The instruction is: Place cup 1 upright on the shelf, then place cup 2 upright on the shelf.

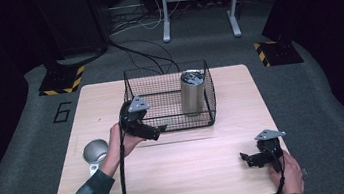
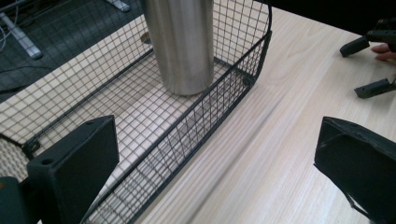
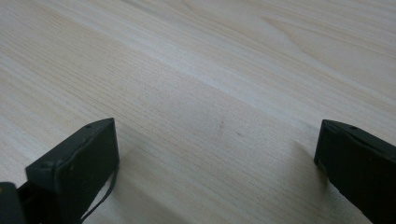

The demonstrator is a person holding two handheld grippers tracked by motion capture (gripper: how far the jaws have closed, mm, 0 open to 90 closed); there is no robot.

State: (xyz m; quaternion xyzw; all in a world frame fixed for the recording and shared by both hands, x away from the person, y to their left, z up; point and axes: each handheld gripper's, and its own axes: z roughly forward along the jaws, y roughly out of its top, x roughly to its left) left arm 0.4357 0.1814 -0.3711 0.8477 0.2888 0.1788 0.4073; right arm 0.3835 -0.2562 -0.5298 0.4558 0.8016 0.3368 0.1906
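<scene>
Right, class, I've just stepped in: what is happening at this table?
A person holds a hand-held gripper in each hand over a wooden table. The left hand-held gripper, jaws open and holding nothing, sits at the front edge of a black wire basket, where a steel tumbler stands upright. The right hand-held gripper rests open near the table's right front corner. A round grey lid-like object lies at the left.

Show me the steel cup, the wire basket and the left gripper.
Steel cup (image 1: 192,97), high view, middle of its side wall.
Wire basket (image 2: 240,79), left gripper view, near side wall.
Left gripper (image 1: 160,130), high view, between its jaw tips.
</scene>
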